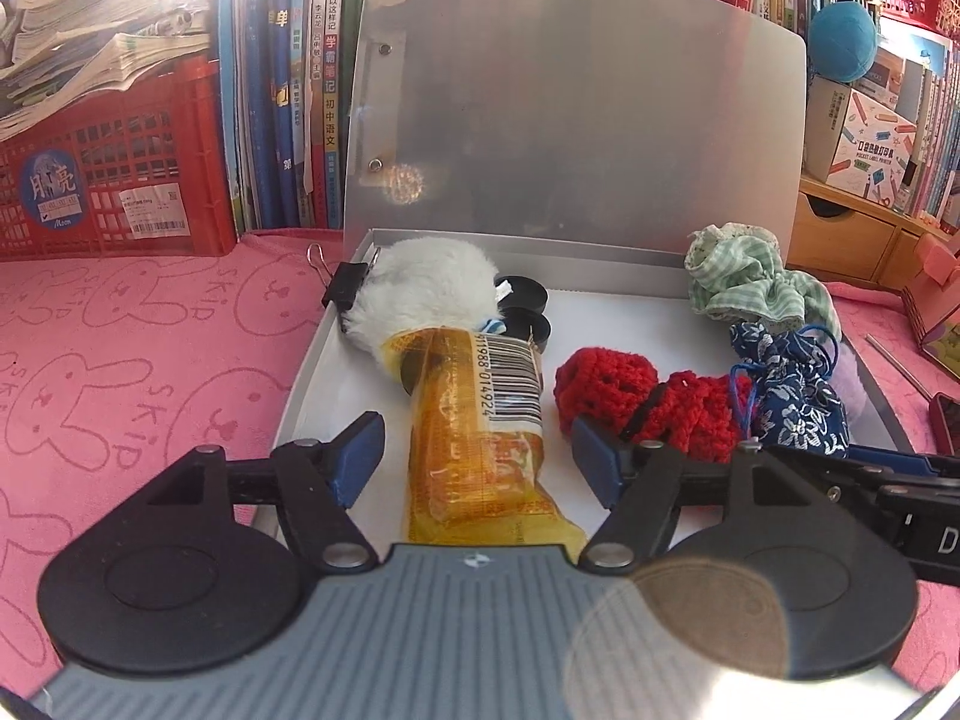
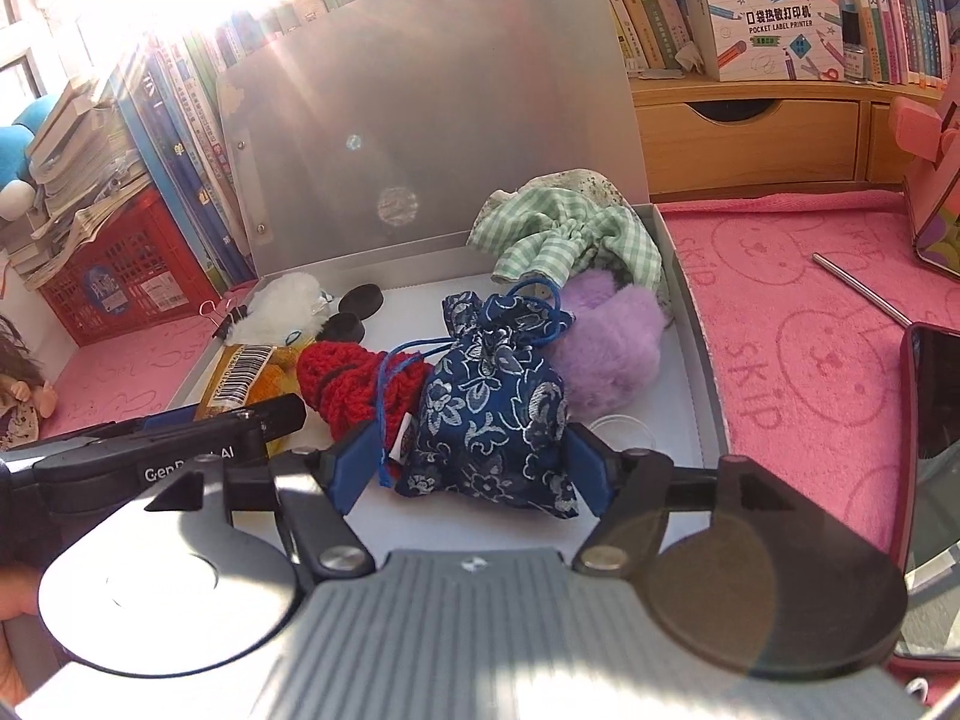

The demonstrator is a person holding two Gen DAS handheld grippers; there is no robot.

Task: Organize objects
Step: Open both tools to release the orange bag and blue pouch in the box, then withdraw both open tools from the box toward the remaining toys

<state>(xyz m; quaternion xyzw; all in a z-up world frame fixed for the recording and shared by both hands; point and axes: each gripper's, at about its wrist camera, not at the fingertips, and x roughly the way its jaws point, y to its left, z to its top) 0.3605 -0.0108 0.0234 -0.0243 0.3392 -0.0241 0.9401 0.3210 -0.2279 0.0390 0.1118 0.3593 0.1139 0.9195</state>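
Observation:
An open white box [image 1: 312, 354] lies on the pink cloth with its lid [image 1: 570, 120] standing upright. Inside, a yellow snack packet [image 1: 474, 420] lies between the fingers of my left gripper [image 1: 477, 459]. The gripper is open and its pads are clear of the packet on both sides. A blue floral drawstring pouch [image 2: 492, 414] sits between the fingers of my right gripper [image 2: 467, 468], also open, pads not pressing it. Beside them lie a red crochet piece [image 1: 648, 402], a white fluffy toy [image 1: 420, 282], black caps [image 1: 528, 294], a green checked pouch [image 2: 564, 234] and a purple fluffy ball [image 2: 612, 348].
A black binder clip [image 1: 345, 285] grips the box's left rim. Behind stand a red crate [image 1: 108, 180] and rows of books [image 1: 300, 90]. To the right are wooden drawers [image 2: 750, 132], a metal rod [image 2: 858, 288] and a dark phone [image 2: 936, 450] on the pink cloth [image 2: 798, 330].

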